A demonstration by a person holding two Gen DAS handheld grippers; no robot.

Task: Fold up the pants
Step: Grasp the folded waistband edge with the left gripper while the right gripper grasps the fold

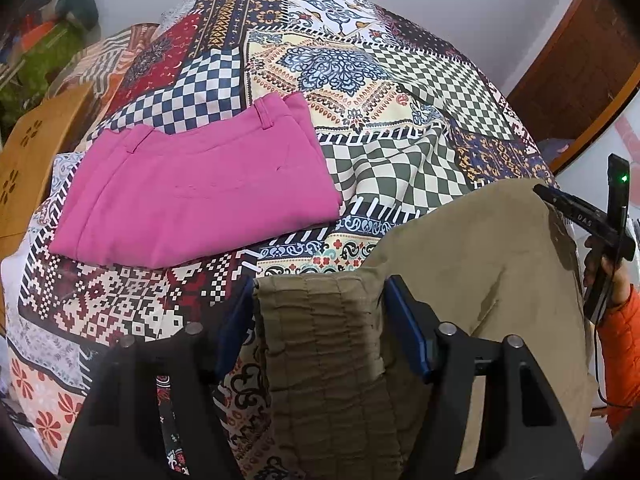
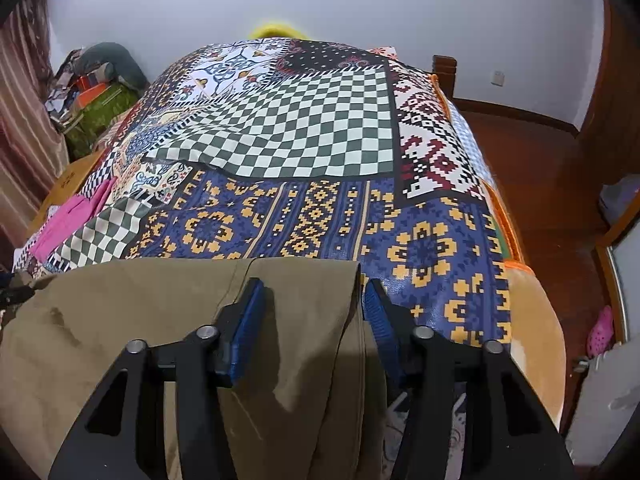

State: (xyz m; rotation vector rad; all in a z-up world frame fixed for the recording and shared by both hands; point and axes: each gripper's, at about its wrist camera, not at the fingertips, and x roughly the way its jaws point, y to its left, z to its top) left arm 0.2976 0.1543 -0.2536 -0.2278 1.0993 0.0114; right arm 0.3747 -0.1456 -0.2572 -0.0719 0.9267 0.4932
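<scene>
Khaki pants [image 1: 460, 248] lie at the near edge of a patterned bedspread [image 1: 360, 80]. My left gripper [image 1: 320, 304] is open, its blue pads on either side of the gathered elastic waistband [image 1: 320, 340]. My right gripper [image 2: 316, 304] is open around the pants' folded right edge [image 2: 312, 320], one pad resting on the cloth, the other beside it over the bedspread [image 2: 300, 140]. The right gripper also shows in the left wrist view [image 1: 576, 216] at the pants' far corner.
Folded pink pants [image 1: 200, 184] lie on the bed's left side, also visible in the right wrist view [image 2: 68, 216]. A wooden piece [image 1: 36, 152] stands left of the bed. Clutter [image 2: 96, 84] sits far left; wooden floor [image 2: 540, 168] is to the right.
</scene>
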